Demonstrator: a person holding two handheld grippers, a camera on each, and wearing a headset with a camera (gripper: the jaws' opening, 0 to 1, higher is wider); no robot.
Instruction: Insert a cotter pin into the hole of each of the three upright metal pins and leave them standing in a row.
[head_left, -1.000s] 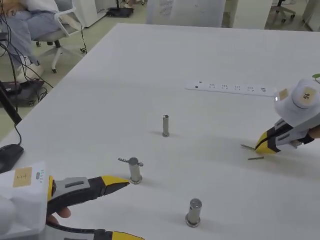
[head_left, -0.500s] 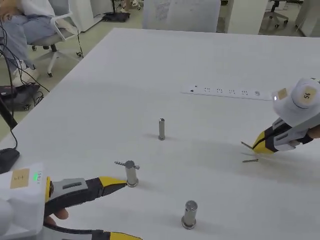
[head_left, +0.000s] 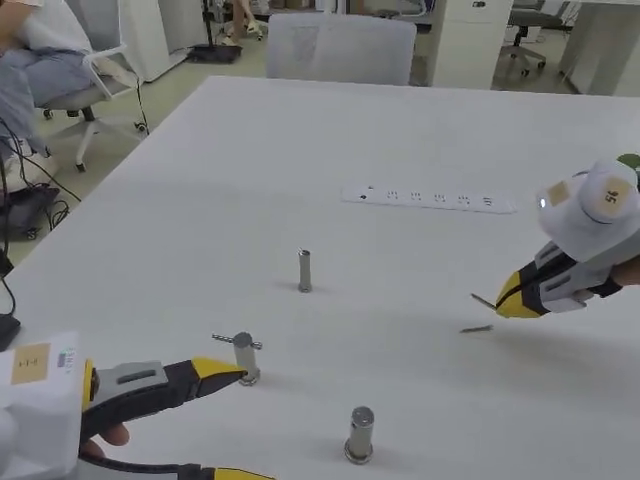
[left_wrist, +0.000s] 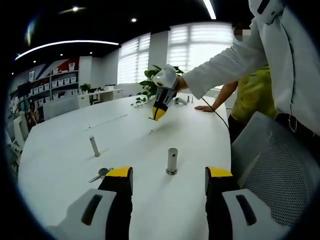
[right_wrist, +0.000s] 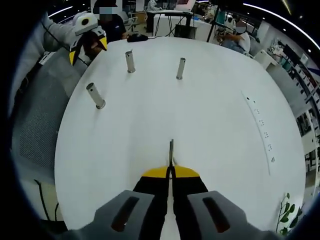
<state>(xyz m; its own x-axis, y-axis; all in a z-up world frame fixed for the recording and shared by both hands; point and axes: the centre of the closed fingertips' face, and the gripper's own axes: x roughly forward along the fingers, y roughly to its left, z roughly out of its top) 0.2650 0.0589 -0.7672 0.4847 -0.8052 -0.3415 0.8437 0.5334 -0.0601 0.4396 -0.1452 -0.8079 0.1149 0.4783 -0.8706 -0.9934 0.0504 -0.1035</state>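
White worktop (head_left: 300, 140), wide and matte. A white power strip (head_left: 428, 198) lies flat on its far right part, sockets up. Grey chair (head_left: 340, 48) at the far edge. Office chair (head_left: 80, 105) on castors off the left side, with dark cables (head_left: 25, 205) on the floor nearby. Left gripper view: potted plant (left_wrist: 146, 90) beside blinded windows (left_wrist: 190, 45), mesh chair back (left_wrist: 272, 165) at right.

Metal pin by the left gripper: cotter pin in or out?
In: the head view shows a cotter pin crossing the top of that metal pin, poking out both sides.
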